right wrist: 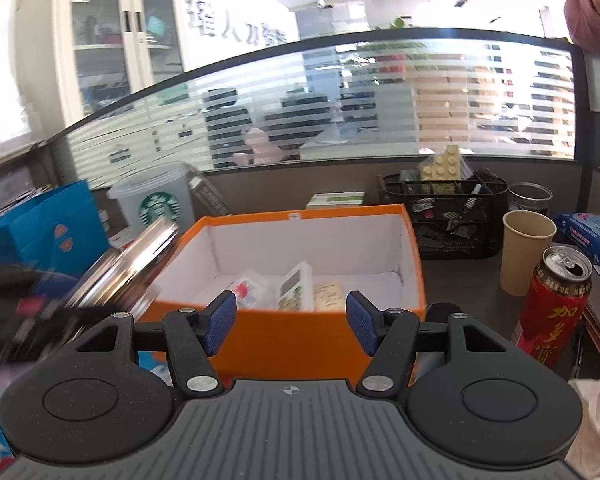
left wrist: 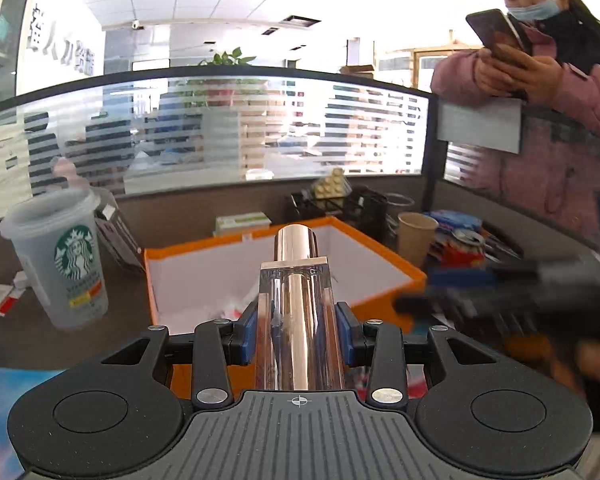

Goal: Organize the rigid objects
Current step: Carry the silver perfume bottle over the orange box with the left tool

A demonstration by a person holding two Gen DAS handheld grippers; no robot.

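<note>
My left gripper (left wrist: 298, 330) is shut on a clear bottle (left wrist: 296, 300) with a rose-gold cap and core, its blue pads pressing both sides. The bottle points out over the near edge of an open orange box (left wrist: 204, 245) with white inner walls. In the right wrist view the same bottle (right wrist: 140, 264) shows blurred at the left, above the box's left corner. My right gripper (right wrist: 290, 316) stands open before the orange box (right wrist: 292, 336), nothing between its fingers. Inside the box lie a white calculator (right wrist: 296, 288), a small packet (right wrist: 248, 290) and a beige card (right wrist: 330, 298).
A lidded plastic cup (left wrist: 60, 256) stands left of the box, a paper cup (right wrist: 528, 256) and a red can (right wrist: 552, 304) to its right. A black mesh organizer (right wrist: 444, 216) sits behind. A blue bag (right wrist: 48, 224) is at the left. A person holding a phone (left wrist: 540, 100) leans on the partition.
</note>
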